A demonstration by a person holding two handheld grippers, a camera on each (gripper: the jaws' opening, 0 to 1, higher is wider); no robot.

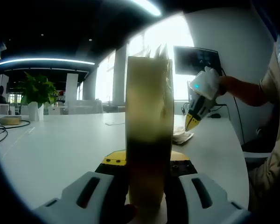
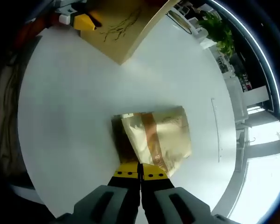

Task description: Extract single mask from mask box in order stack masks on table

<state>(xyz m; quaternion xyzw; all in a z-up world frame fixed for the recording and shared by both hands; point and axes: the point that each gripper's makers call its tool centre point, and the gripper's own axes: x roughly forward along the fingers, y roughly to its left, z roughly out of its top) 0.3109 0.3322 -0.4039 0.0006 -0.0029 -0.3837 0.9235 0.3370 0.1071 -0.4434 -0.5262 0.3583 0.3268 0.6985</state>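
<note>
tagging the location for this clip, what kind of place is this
Probably an open-plan office or meeting area: a large white table, a dark monitor against the wall, a potted plant and tall bright windows under strip ceiling lights.

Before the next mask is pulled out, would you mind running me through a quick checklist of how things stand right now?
1. Left hand-held gripper holds the mask box: ok, its jaws sit on either side of the upright box.
2. Right hand-held gripper free for the next pull: cannot tell, its jaws are shut at the edge of the top mask packet, but a grip on it is not clear.
3. Mask packets stacked on the table: ok, the top one lies over another.
4. Stack neatly squared: not ok, the packets sit askew.
5. Box opening reachable: cannot tell; flaps show at its top edge.
</note>
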